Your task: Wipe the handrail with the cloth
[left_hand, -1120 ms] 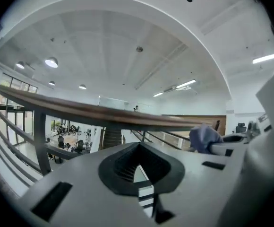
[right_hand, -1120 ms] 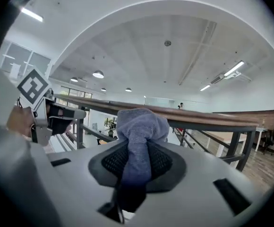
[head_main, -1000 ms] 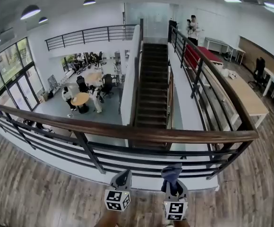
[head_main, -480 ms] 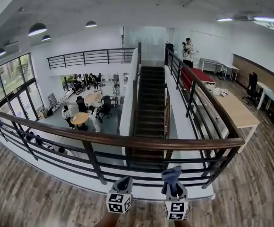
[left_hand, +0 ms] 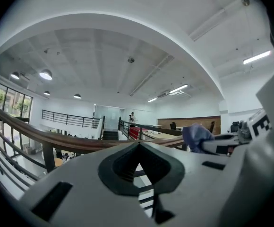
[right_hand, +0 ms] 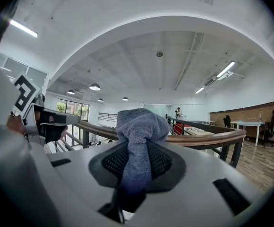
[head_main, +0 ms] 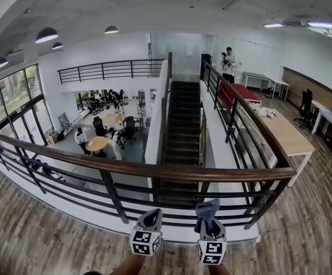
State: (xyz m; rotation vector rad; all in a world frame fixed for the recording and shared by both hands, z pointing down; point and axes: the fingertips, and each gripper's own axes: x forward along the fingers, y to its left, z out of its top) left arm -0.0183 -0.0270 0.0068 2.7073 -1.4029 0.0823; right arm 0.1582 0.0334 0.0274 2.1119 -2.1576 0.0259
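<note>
The right claw point(right_hand: 136, 161), clamped on the bunched blue-grey cloth point(right_hand: 140, 126), should press it firmly onto the brown wooden handrail point(head_main: 154, 171) (apparently not yet touched). The left claw point(left_hand: 138, 146) is closed and empty.

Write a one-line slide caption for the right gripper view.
Right gripper clamps a blue-grey cloth, with the wooden handrail ahead.

the cloth point(head_main: 208, 208) is shown in blue-grey, the handrail point(head_main: 154, 170) in warm brown over black bars point(head_main: 112, 196), and the grey left gripper point(head_main: 151, 215) and right gripper point(head_main: 210, 225) are marked with black-and-white squares.
</note>
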